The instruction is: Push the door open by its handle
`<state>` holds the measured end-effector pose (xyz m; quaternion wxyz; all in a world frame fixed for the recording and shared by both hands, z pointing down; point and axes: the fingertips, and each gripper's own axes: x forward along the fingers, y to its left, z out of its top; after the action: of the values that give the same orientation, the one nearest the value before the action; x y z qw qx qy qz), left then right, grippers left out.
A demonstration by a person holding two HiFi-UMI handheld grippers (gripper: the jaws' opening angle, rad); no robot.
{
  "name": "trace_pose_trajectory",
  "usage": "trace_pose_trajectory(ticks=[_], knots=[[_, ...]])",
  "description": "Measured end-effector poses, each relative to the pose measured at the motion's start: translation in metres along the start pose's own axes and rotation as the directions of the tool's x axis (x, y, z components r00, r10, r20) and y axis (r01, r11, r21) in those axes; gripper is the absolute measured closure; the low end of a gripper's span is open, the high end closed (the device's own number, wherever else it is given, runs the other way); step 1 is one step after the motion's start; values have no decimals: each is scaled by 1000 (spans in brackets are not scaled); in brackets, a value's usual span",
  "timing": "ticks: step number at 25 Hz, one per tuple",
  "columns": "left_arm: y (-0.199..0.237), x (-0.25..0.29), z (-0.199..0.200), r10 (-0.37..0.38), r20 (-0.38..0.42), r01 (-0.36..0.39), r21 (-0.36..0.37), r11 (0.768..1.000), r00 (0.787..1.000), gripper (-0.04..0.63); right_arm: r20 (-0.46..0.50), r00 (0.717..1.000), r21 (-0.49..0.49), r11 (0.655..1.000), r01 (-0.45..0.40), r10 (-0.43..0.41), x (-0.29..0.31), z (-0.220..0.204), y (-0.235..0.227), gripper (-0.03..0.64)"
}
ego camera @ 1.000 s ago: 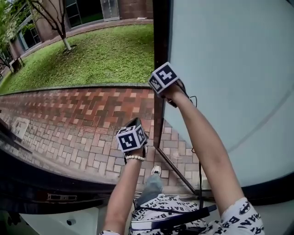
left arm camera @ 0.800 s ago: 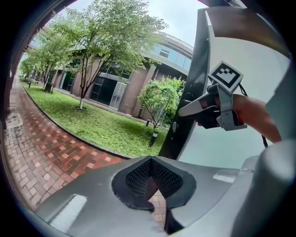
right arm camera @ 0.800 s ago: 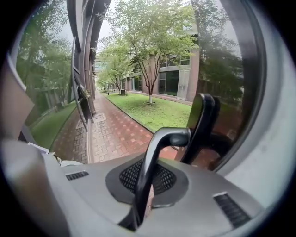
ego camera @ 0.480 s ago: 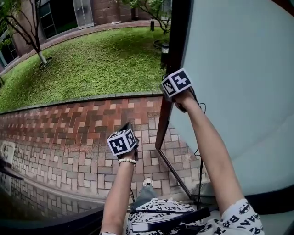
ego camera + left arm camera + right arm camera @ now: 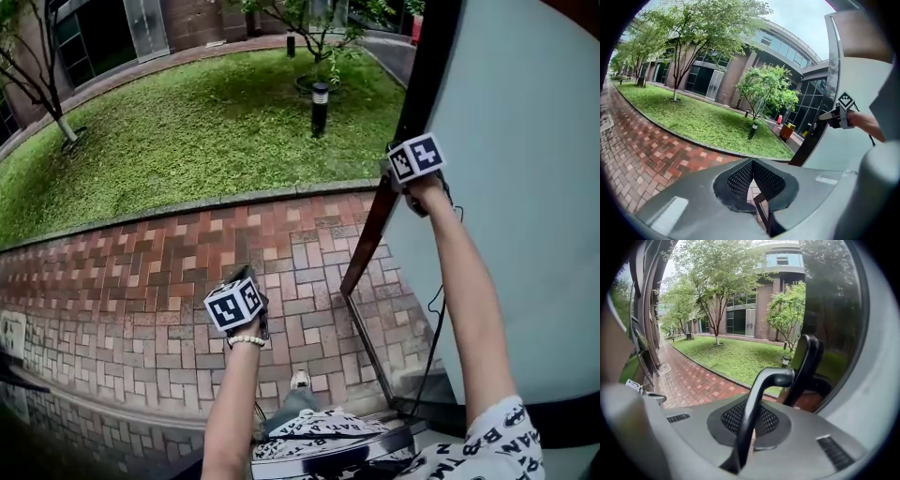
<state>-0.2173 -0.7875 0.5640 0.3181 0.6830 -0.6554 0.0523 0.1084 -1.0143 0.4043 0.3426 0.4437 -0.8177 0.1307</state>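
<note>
While your right gripper (image 5: 751,426) stands clenched on the black curved metal lever handle (image 5: 761,390), the pale-panelled, dark-framed door (image 5: 525,234) hangs swung outward over red brick paving (image 5: 187,253); your left gripper (image 5: 752,180) closed, empty; little pushing apparently remains.

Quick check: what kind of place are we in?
A building doorway onto an outdoor courtyard, it seems: the door stands open, with a red brick path, a lawn and trees beyond.

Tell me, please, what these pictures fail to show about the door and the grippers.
- Head view: the door handle is hidden behind the right gripper's cube.
- Head view: the left gripper's jaws sit hidden under its cube.
- Head view: the door's top is cut off by the frame edge.
</note>
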Motion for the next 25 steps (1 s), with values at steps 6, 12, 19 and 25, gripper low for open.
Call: trace_pose_trajectory(ticks=[6,12,19,25], knots=[[-1,31,8,-20,-24,20,15,1000,1000,609,-18,995,54,993,101,-100,-9,-15,-83,614],[-8,56,14,-47,-49,49,25,999,998,609,-44,985,93,981,170,-166,-19,-28,-142,612],[-7,70,0,-47,-86,48,16,999,995,609,-54,974,130,966,224,-218,-33,-50,-184,612],[-10,76,-3,-54,-94,56,18,998,994,609,-60,970,129,961,243,-237,-37,-49,-191,612]])
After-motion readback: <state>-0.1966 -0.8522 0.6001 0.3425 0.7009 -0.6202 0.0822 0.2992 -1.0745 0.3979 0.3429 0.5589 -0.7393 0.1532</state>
